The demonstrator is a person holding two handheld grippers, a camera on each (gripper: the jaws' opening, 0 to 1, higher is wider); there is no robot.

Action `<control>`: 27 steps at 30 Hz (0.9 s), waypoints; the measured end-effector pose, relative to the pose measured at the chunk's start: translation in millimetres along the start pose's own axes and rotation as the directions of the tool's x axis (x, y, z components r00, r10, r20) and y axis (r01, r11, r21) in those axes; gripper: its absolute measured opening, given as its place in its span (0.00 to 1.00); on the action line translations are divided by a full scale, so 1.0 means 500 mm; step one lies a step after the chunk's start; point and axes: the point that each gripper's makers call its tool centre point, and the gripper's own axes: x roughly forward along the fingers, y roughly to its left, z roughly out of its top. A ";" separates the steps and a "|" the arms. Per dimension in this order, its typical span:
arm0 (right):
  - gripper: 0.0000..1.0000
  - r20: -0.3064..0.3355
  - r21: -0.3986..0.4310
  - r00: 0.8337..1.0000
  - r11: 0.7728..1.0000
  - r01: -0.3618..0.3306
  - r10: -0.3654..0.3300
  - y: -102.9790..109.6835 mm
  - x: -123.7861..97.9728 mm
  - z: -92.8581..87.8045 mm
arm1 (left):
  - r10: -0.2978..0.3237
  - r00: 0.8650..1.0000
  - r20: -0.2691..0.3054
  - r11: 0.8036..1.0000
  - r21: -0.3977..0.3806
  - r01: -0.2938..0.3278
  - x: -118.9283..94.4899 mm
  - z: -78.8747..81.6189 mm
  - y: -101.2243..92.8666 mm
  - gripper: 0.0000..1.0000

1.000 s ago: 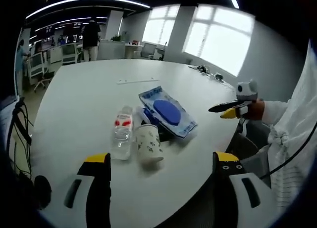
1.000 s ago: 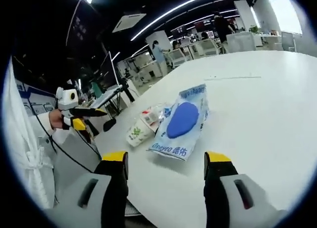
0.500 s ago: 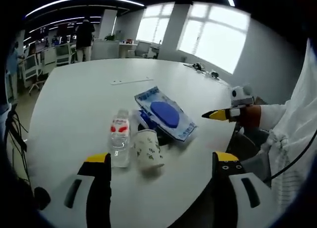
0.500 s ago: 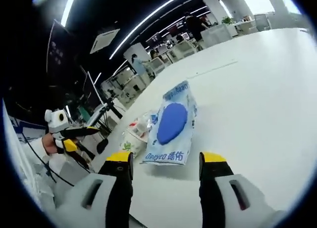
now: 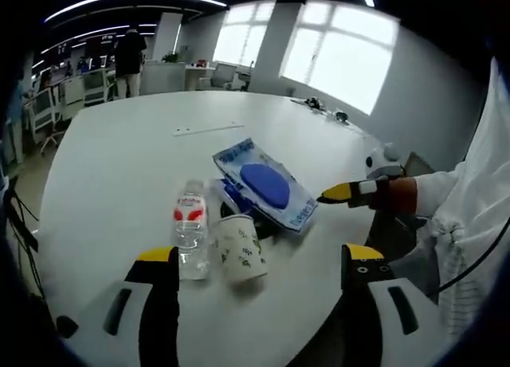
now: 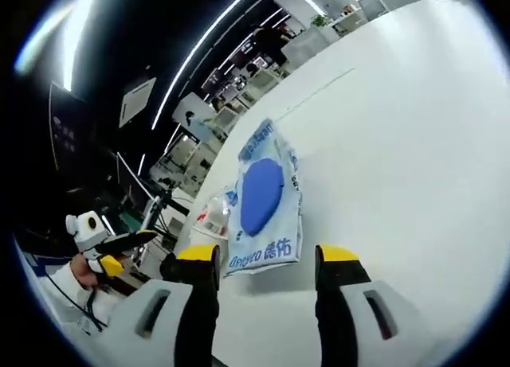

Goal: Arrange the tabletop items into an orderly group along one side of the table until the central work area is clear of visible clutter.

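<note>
Right gripper [image 6: 267,259]: jaws spread, holding nothing. In the right gripper view they straddle the near edge of the blue wipes packet [image 6: 263,200], which lies flat on the white table [image 6: 398,144]. One second ago the packet sat well beyond the jaws; half a second ago it was closer; now its printed edge lies between the yellow tips. The right gripper has therefore closed in on the packet. In the left gripper view it enters from the right [image 5: 335,194], its yellow tip just beside the packet's right edge [image 5: 267,185], where earlier it was held well apart.

Left gripper [image 5: 259,259]: jaws spread, holding nothing. It hovers near the table edge, its view little changed across the three moments. Ahead of its jaws stand the paper cup [image 5: 239,247] and, just left of it, the water bottle [image 5: 190,228] with a red label. Both are upright and close together. A dark item lies partly under the packet; it cannot be identified.

Task status: the items form a loose cluster near the table's near edge; no item has moved. Judgement: the right gripper is set to grip or slide the packet, likely to square it against the cup and bottle. The far table surface carries only a thin strip [image 5: 211,129].
</note>
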 end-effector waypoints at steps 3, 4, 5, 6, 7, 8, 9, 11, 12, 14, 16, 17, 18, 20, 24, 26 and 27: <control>0.45 0.006 0.029 1.000 1.000 0.006 -0.006 -0.007 0.005 -0.002 | -0.002 1.000 0.001 1.000 0.003 0.002 0.004 0.005 0.004 0.86; 0.44 0.013 0.044 1.000 0.999 0.004 -0.005 -0.010 0.007 -0.001 | -0.001 1.000 0.003 1.000 0.002 0.001 0.005 0.007 0.005 0.86; 0.42 0.011 0.057 1.000 0.998 0.003 -0.004 -0.012 0.008 -0.003 | -0.002 1.000 0.004 1.000 0.001 0.002 0.006 0.009 0.006 0.86; 0.41 0.014 0.065 1.000 0.998 0.003 -0.004 -0.015 0.010 -0.005 | -0.003 1.000 0.004 1.000 0.002 0.003 0.008 0.010 0.007 0.86; 0.40 0.017 0.072 1.000 0.997 0.004 -0.005 -0.016 0.011 -0.005 | -0.003 1.000 0.003 1.000 0.004 0.003 0.010 0.011 0.008 0.86; 0.40 0.012 0.088 1.000 0.996 0.006 -0.007 -0.019 0.013 -0.008 | -0.004 1.000 0.001 1.000 0.005 0.004 0.012 0.012 0.009 0.86; 0.40 0.009 0.100 1.000 0.995 0.005 -0.006 -0.019 0.014 -0.011 | -0.006 1.000 0.000 1.000 0.006 0.006 0.016 0.013 0.010 0.86; 0.40 0.009 0.123 1.000 0.992 0.000 -0.001 -0.021 0.016 -0.015 | -0.008 1.000 -0.001 1.000 0.008 0.008 0.020 0.017 0.010 0.86; 0.39 0.009 0.128 1.000 0.992 0.000 -0.001 -0.022 0.016 -0.016 | -0.010 1.000 -0.002 1.000 0.011 0.010 0.024 0.020 0.011 0.86; 0.36 0.015 0.145 1.000 0.989 -0.003 0.001 -0.025 0.018 -0.018 | -0.015 1.000 -0.001 1.000 0.014 0.015 0.031 0.027 0.012 0.86; 0.31 0.023 0.165 1.000 0.986 -0.019 0.016 -0.022 0.021 -0.017 | -0.020 1.000 -0.002 1.000 0.023 0.020 0.038 0.034 0.013 0.86; 0.30 0.020 0.168 1.000 0.986 -0.017 0.013 -0.022 0.023 -0.019 | -0.023 1.000 -0.001 0.999 0.026 0.023 0.041 0.038 0.013 0.86; 0.29 0.021 0.168 1.000 0.986 -0.018 0.014 -0.021 0.023 -0.020 | -0.026 1.000 0.000 0.999 0.029 0.026 0.045 0.043 0.013 0.85; 0.28 0.021 0.176 1.000 0.984 -0.020 0.017 -0.021 0.026 -0.023 | -0.031 1.000 0.002 0.999 0.036 0.031 0.052 0.051 0.015 0.86; 0.17 0.018 0.173 1.000 0.985 -0.025 0.022 -0.022 0.026 -0.027 | -0.040 0.999 0.003 0.998 0.058 0.040 0.069 0.070 0.019 0.85; 0.16 0.018 0.165 1.000 0.986 -0.023 0.021 -0.026 0.027 -0.029 | -0.047 0.999 0.002 0.996 0.072 0.047 0.076 0.080 0.021 0.85; 0.16 0.019 0.166 1.000 0.986 -0.025 0.022 -0.026 0.027 -0.028 | -0.048 0.999 -0.002 0.996 0.081 0.048 0.079 0.083 0.021 0.85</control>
